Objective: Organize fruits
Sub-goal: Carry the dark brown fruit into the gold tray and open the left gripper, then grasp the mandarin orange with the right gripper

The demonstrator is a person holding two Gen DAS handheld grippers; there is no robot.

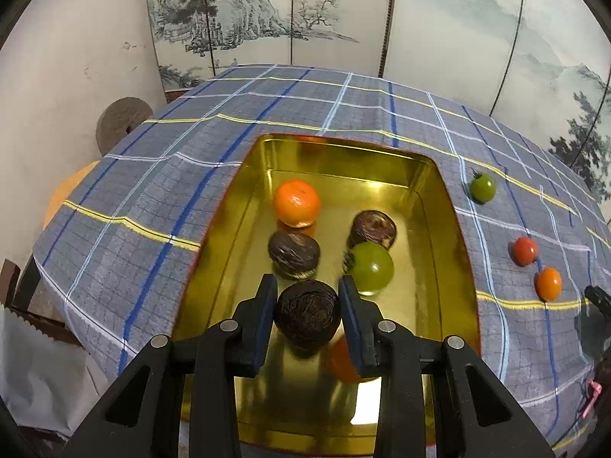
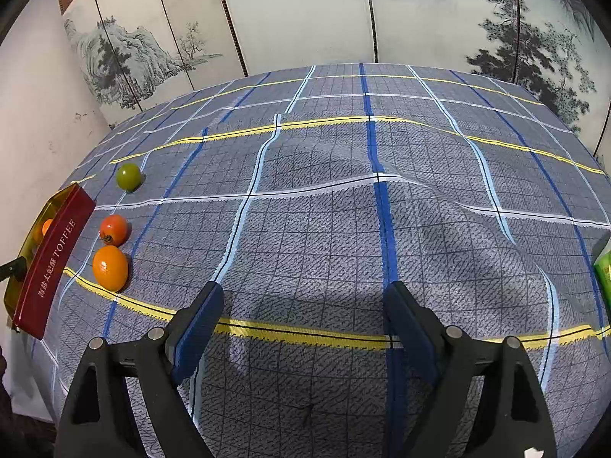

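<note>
Gold tin (image 1: 450, 206), red outside; blue-grey plaid tablecloth (image 2: 324, 229) striped yellow; dark, possibly purple fruit (image 1: 307, 313).

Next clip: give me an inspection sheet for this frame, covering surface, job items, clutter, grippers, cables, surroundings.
Surface: table under a blue-grey plaid tablecloth, wrinkled near the middle.
Job items: gold tin holding an orange fruit, a green fruit and two dark fruits; another orange shape shows under the fingers. Loose on the cloth beside the tin: green tomato, red tomato, small orange.
Clutter: green packet at the right edge.
Grippers: left hand-held gripper closed on a dark fruit over the tin; right hand-held gripper open, empty, over bare cloth.
Cables: nothing seen.
Surroundings: painted folding screen behind the table.
</note>
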